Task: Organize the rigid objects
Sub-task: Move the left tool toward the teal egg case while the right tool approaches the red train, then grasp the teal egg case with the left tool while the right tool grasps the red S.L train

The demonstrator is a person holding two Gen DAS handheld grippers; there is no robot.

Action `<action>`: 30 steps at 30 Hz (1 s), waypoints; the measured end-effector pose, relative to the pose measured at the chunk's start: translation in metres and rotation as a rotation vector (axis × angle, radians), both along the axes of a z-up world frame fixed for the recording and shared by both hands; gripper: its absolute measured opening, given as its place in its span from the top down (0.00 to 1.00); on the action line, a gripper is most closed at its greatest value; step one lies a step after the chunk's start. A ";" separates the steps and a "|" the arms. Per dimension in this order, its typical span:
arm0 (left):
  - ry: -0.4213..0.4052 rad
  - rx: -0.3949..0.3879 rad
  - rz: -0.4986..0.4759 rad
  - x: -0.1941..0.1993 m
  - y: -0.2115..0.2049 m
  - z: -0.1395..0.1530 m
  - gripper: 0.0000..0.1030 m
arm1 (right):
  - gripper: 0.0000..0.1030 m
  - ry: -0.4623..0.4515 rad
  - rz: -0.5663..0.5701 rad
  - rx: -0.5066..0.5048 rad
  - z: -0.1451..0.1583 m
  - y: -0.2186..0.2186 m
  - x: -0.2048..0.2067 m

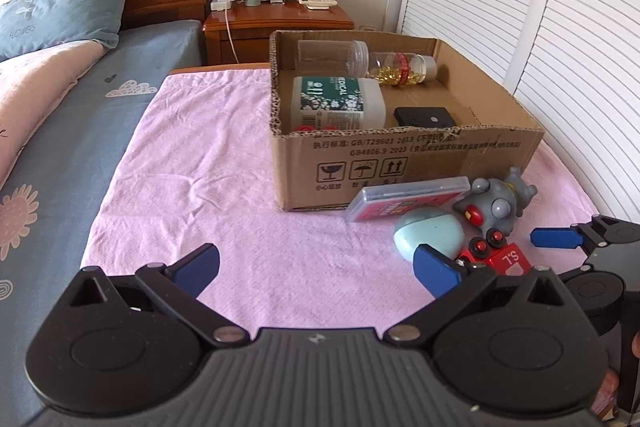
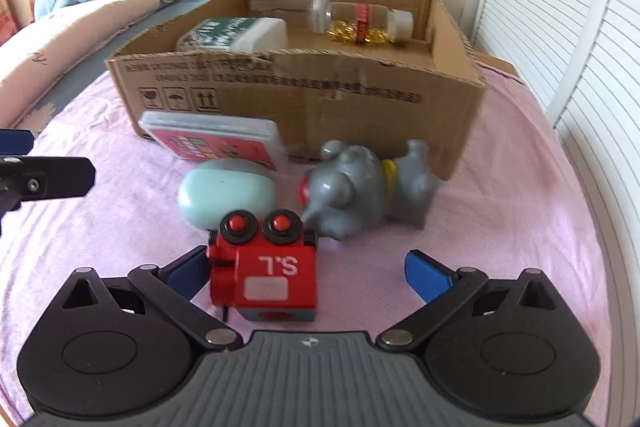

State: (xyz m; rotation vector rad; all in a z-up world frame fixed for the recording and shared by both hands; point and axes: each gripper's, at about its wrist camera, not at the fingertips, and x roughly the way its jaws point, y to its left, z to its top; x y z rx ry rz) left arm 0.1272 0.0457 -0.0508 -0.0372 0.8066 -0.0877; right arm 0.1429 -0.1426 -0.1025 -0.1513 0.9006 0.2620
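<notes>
Two claws, both wide open. Left wrist view: left claw empty over pink cloth; cardboard box beyond. Right wrist view: right claw straddles red toy block, not gripping; grey toy just behind.

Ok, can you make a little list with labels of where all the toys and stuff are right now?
in the box: cardboard box holds a white bottle, a capsule jar, a clear jar, a black case
outside: red robot toy, grey elephant toy, mint case, card case
surface: pink cloth
right hand-held gripper: open around the red robot toy
left hand-held gripper: open, empty
</notes>
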 end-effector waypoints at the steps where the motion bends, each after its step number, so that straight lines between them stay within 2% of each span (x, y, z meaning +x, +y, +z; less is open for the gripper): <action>1: 0.003 0.003 -0.005 0.001 -0.003 0.000 0.01 | 0.00 0.004 0.000 0.009 0.000 -0.004 0.000; 12: 0.055 -0.009 -0.093 0.027 -0.042 -0.012 0.01 | 0.00 -0.007 0.055 -0.006 -0.002 -0.017 -0.013; 21: 0.089 -0.048 -0.082 0.054 -0.063 -0.034 0.01 | 0.00 -0.002 0.148 -0.008 -0.001 -0.012 -0.027; 30: 0.104 0.003 -0.085 0.047 -0.058 -0.042 0.00 | 0.00 -0.002 0.155 -0.008 -0.001 -0.011 -0.026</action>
